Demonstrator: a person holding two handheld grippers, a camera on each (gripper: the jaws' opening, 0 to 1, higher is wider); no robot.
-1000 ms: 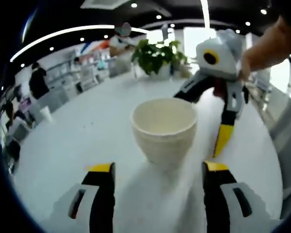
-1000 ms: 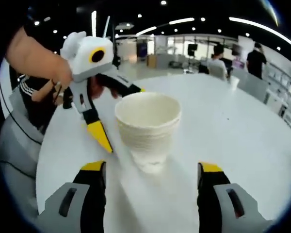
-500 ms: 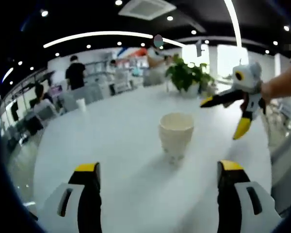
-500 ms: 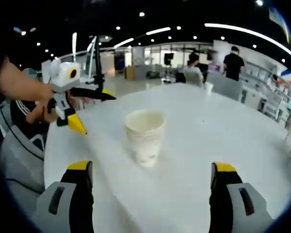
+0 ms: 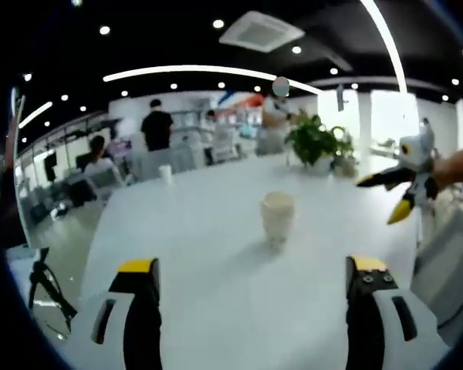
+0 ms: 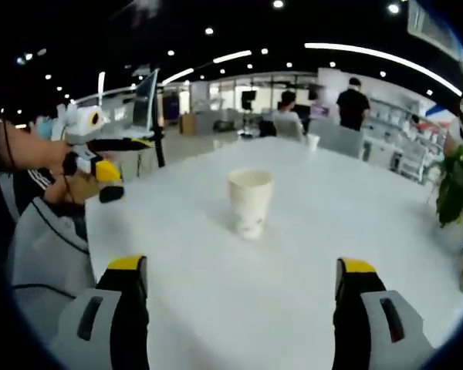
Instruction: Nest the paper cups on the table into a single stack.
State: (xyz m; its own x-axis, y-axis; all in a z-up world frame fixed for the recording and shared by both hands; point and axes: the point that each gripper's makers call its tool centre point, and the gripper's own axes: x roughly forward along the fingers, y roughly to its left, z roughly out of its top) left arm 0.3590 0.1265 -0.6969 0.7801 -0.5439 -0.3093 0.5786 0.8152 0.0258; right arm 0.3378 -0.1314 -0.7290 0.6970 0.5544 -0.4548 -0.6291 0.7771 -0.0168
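Observation:
A single stack of nested cream paper cups [image 5: 277, 216] stands upright on the white table [image 5: 208, 254], small and well ahead of my left gripper [image 5: 252, 279]. That gripper is open with nothing between its yellow-tipped jaws. In the right gripper view the same stack [image 6: 250, 200] stands ahead of my right gripper [image 6: 241, 279], which is open and empty too. The right gripper [image 5: 397, 194] also appears at the far right of the left gripper view, held by a hand. The left gripper [image 6: 100, 158] appears at the left of the right gripper view, held off the table edge.
A potted green plant [image 5: 316, 140] stands at the table's far side, seen again at the right edge as the plant [image 6: 457, 185]. A lone small cup [image 5: 165, 173] sits on the far rim. People sit and stand at desks behind. A grey chair [image 6: 42, 247] flanks the table.
Both grippers have pulled well back from the cup stack, which now looks small and far. The stack stays upright on the table. Both remain open.

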